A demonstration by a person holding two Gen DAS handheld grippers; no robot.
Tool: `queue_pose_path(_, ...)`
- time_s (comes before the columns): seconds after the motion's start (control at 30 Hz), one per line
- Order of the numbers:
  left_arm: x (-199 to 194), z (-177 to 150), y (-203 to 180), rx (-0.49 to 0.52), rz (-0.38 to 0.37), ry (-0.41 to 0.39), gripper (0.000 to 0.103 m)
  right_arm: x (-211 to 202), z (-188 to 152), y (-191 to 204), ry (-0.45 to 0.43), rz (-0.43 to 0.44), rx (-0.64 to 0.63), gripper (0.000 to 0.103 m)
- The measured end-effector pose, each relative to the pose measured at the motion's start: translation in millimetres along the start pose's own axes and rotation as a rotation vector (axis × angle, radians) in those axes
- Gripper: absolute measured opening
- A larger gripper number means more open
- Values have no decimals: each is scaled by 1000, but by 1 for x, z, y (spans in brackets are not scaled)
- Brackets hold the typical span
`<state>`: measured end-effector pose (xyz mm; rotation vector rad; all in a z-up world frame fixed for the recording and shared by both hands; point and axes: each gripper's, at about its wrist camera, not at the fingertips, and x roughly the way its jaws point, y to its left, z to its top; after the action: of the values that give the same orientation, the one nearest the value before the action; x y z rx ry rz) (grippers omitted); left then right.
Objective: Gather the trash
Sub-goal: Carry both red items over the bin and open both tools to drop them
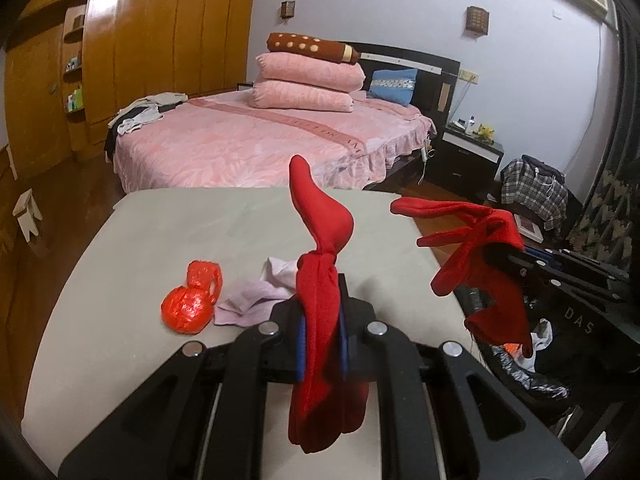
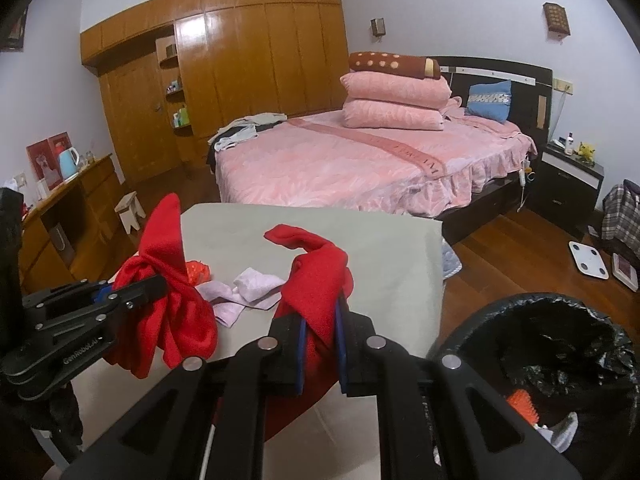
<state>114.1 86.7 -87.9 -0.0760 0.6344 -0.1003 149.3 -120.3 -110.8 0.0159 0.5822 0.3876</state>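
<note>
Your left gripper (image 1: 322,320) clamps one red cloth (image 1: 320,280), your right (image 2: 320,320) clamps another (image 2: 320,276); only the right view shows the bin (image 2: 560,320) whole, at 4 o'clock

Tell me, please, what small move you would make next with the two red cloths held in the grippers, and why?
Probably swing the right gripper rightward over the black-lined bin before opening. It is shut on a red cloth above the grey table, and the bin stands just beside that table, already holding scraps. The left gripper could follow with its own cloth.
</note>
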Motion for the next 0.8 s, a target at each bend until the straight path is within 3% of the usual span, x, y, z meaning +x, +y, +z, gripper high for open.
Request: queue_pose_path(0.8, -29, 17, -76, 77, -132, -69, 11, -76, 8, -45, -114, -93, 46, 12)
